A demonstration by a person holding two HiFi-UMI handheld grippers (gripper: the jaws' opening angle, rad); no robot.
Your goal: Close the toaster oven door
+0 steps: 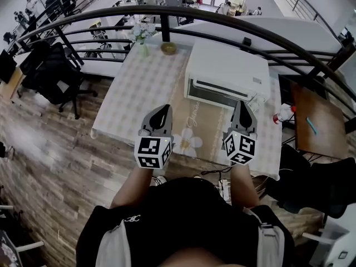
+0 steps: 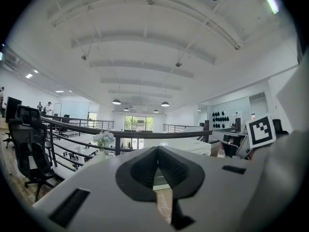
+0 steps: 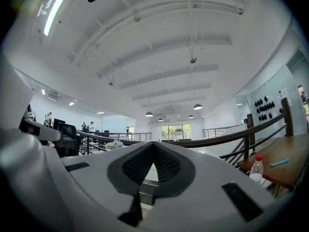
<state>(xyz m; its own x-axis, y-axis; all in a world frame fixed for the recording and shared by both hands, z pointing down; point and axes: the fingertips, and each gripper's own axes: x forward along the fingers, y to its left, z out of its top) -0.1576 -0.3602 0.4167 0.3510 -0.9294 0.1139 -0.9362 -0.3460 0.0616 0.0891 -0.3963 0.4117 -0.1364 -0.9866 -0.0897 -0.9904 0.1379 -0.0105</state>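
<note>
At the far edge of the table [image 1: 125,93], a vase [image 1: 143,44] holds flowers beside a small bowl [image 1: 168,48], its contents too small to tell. The white toaster oven [image 1: 225,65] fills the far right corner, near the railing [image 1: 111,16]. Our left gripper [image 1: 162,110] and right gripper [image 1: 243,107] hover over the open near half, jaws pressed together on nothing.

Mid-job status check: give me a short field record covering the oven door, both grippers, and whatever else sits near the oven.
oven: white boxy toaster oven on the checked-cloth table, far right part
door: appears up against the front, no flap hanging out
left gripper: jaws together, empty, over the table's near side, clear of the oven
right gripper: jaws together, empty, close in front of the oven's right end; contact cannot be told
nearby: small flower vase and brown bowl beyond the oven's left; red-capped clear bottle to its right
</note>
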